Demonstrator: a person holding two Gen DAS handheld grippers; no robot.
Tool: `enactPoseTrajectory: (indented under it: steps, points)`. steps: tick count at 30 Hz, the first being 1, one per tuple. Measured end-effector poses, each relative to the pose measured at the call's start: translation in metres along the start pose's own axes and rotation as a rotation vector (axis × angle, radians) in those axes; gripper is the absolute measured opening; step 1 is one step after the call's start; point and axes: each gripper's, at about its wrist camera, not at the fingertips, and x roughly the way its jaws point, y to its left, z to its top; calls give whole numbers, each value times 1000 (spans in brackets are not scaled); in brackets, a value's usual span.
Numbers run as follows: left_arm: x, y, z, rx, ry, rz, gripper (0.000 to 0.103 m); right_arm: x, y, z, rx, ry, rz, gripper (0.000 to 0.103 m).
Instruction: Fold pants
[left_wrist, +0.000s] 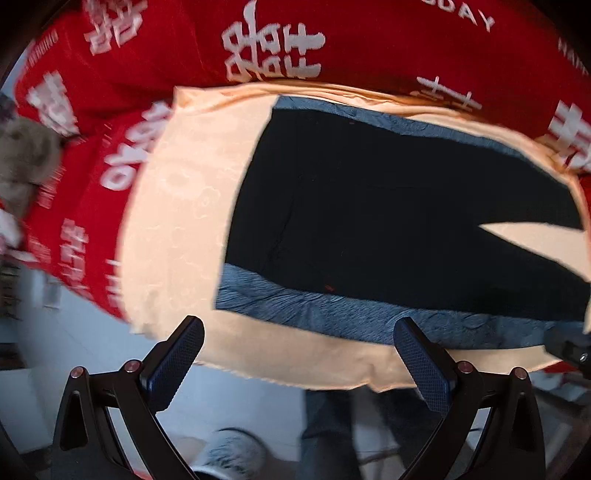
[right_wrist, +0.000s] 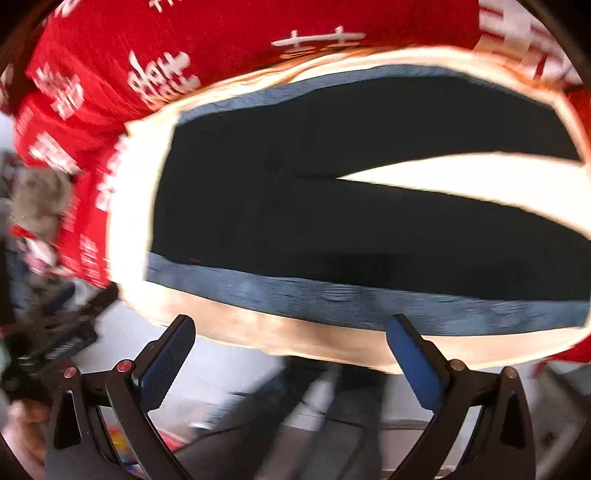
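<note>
Fingers: both my left gripper (left_wrist: 299, 363) and right gripper (right_wrist: 291, 360) spread wide, empty. Ahead: pants (right_wrist: 332, 206) flat, unfolded on cream cloth (left_wrist: 184, 206); folding not begun.

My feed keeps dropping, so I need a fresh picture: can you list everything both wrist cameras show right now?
pants: one, black with blue-grey side stripes, spread flat on the cream cloth, legs parted in a V toward the right.
cream cloth: one, pale orange-cream, under the pants, over the red cover.
red cover: one, red with white characters, beneath and beyond the cream cloth.
grey fuzzy item: one, grey-brown, far left on the red cover; too blurred to identify.
floor: pale, below the near edge; blurred clutter on it.
left tool: one, black with blue pads, open, empty, short of the near stripe.
right tool: one, same build, open, empty, short of the near stripe.
</note>
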Motion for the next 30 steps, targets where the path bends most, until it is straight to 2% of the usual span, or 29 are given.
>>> enactPoseTrajectory:
  steps: [3,4,6,7,8,10,13,16,20,22,25,27,28,29,30]
  points:
    - [25,26,-2,-27,0,-46,103,31,1,-6,101,17,207,103]
    - [36,35,-5,-29,5,-59,103,44,2,-9,133,25,270,100]
    - [53,49,-11,-51,20,-115,103,80,5,-18,218,64,413,83]
    - [62,55,-14,-63,31,-155,103,101,6,-24,255,91,473,68]
    - [71,60,-18,-77,39,-195,103,121,7,-29,281,118,514,64]
    - [90,69,-27,-103,40,-267,103,158,10,-39,305,145,545,64]
    - [114,72,-39,-124,54,-321,103,201,8,-52,317,139,545,64]
    - [128,75,-47,-156,59,-371,103,219,-3,-56,364,83,559,65]
    - [142,70,-47,-197,67,-460,103,214,-12,-46,431,-16,633,65]
    - [143,68,-44,-229,69,-499,103,199,-9,-39,427,-63,677,65]
    - [148,61,-30,-346,64,-616,103,172,6,-29,357,-100,707,65]
    - [150,61,-21,-421,50,-647,103,156,13,-27,332,-107,737,65]
    - [151,61,-16,-447,38,-651,100,151,15,-25,328,-110,748,65]
    - [152,61,-9,-471,18,-644,85,145,17,-24,321,-113,757,65]
    - [153,60,-3,-475,17,-625,78,147,15,-25,316,-113,756,65]
